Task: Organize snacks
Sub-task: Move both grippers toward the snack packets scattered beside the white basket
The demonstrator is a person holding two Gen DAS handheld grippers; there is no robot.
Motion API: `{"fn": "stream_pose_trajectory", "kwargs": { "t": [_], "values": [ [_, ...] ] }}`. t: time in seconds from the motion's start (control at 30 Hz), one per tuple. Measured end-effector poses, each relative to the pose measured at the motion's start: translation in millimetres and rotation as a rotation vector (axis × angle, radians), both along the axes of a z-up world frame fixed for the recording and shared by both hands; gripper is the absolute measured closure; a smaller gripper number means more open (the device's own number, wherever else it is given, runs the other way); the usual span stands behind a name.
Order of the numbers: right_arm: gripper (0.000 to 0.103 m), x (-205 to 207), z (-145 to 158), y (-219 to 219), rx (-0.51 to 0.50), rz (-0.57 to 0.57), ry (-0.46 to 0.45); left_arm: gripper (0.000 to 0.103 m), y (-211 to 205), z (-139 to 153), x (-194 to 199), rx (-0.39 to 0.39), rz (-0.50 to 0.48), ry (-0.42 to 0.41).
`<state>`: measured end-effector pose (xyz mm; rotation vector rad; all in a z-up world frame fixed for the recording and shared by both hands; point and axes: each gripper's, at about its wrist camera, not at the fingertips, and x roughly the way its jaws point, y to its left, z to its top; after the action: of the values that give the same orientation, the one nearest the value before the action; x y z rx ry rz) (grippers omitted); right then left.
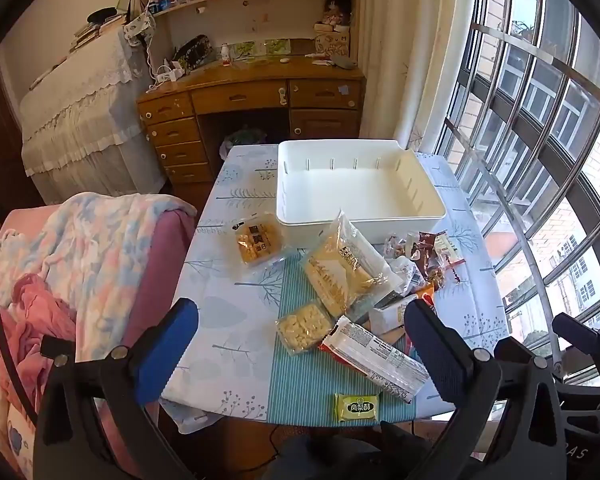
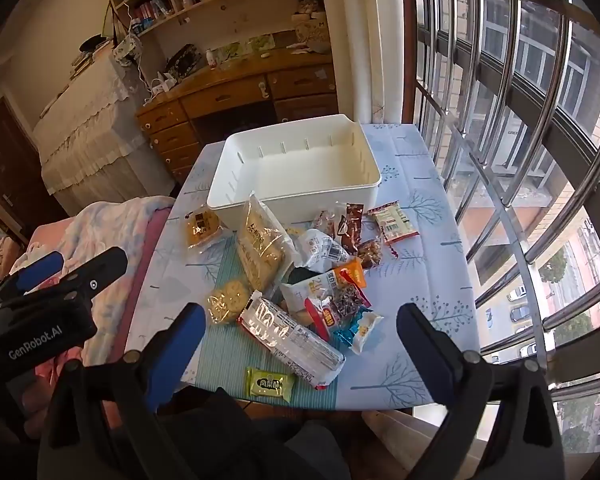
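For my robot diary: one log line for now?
stage: start | white bin: empty | snacks: on table | left gripper: open | right gripper: open

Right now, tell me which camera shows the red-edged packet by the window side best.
The right wrist view: the red-edged packet lies uncovered beside the white bin, label readable. In the left wrist view that packet is smaller, seen at a slant and partly crowded by brown wrappers.

One white bin [image 1: 360, 184] at 12 o'clock; one green packet [image 2: 270, 384] at 6; two claws.
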<state>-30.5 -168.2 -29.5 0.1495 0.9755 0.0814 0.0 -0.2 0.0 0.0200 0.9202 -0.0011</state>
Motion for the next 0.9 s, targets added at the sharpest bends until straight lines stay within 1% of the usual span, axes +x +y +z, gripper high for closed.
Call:
{"fn": "stream_pose_trajectory", "kwargs": {
  "t": [0.27,0.37,0.43,0.5,0.63,0.9],
  "values": [
    [0.006,0.6,-2.0,1.7,-0.003,-0.001,0.001,0.001,0.3,0.0,0.1,-0.001,-0.001,0.004],
    [0.006,1.8,-0.9,-5.0,-0.001,-0.003,0.002,0.001,0.1,-0.1,0.0,-0.001,-0.001,0.005],
    [0.006,2.3,0.4,-2.0,-0.003,-0.002,0.004,0.001,0.6,-0.2,-0.2,-0.004,-0.003,0.006],
    [0.006,1.9,-6.8,5.5,-0.004,-0.003,0.006,0.001,6.5,-3.0,-4.4,-0.008,-0.006,0.007],
    [0.006,-0.4,-6.2,8.9,-0.004,-0.008,0.013,0.001,12.3,-5.7,-6.2,-0.014,-0.013,0.014],
    [0.006,-1.7,5.2,17.2,-0.010,-0.026,-0.004,0.001,20.8,-11.5,7.0,-0.025,-0.038,0.042]
  ]
}}
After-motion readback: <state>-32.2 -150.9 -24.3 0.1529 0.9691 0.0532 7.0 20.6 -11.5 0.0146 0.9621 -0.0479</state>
